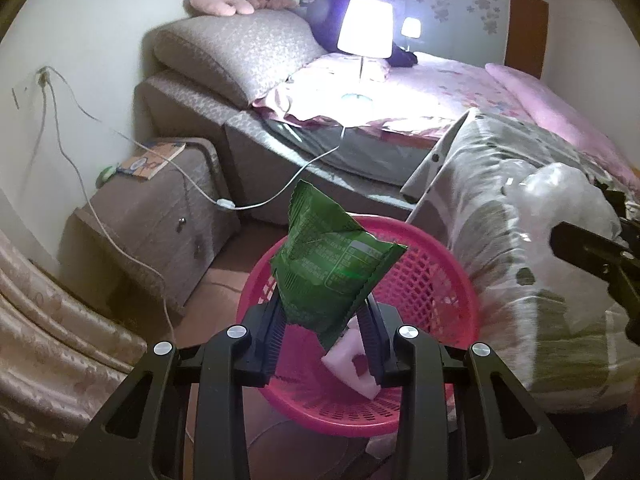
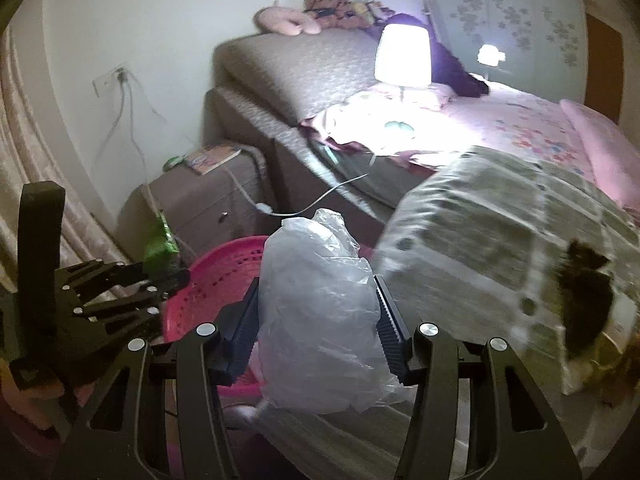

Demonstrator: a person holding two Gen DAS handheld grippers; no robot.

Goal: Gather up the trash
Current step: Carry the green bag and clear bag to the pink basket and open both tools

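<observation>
Two pieces of trash are in our grip, and each could miss the basket (image 1: 420, 276), our landmark here. Nearest to us, the left gripper (image 1: 324, 312) has its jaws narrowed onto the lower end of a green snack wrapper (image 1: 332, 268), which stands up above the basket's opening; a white foam block (image 1: 356, 364) already lies inside, just under it. The wrapper is light and stiff, so we judge that if we let go while it leans toward the far rim it may flutter past the basket and land on the floor (image 1: 224, 292) toward the nightstand (image 1: 160, 216). The right gripper (image 2: 316, 320) holds a crumpled clear plastic bag (image 2: 320, 312) with its jaws set moderately wide around the bundle, beside the basket on the blanket (image 2: 480, 240) side and not yet clearly over the opening. That bag is bulky and springy; released early, it could catch on the rim or slide down between basket and blanket, and its trailing folds may cling to the pads. The two grippers sit near each other at the basket, so we also risk bumping one against the other. Farther behind the basket, the lamp cord (image 1: 280, 196) hangs across the gap to the bed (image 1: 420, 92), and a wide swing could snag it and tug the lit lamp (image 1: 364, 32).
</observation>
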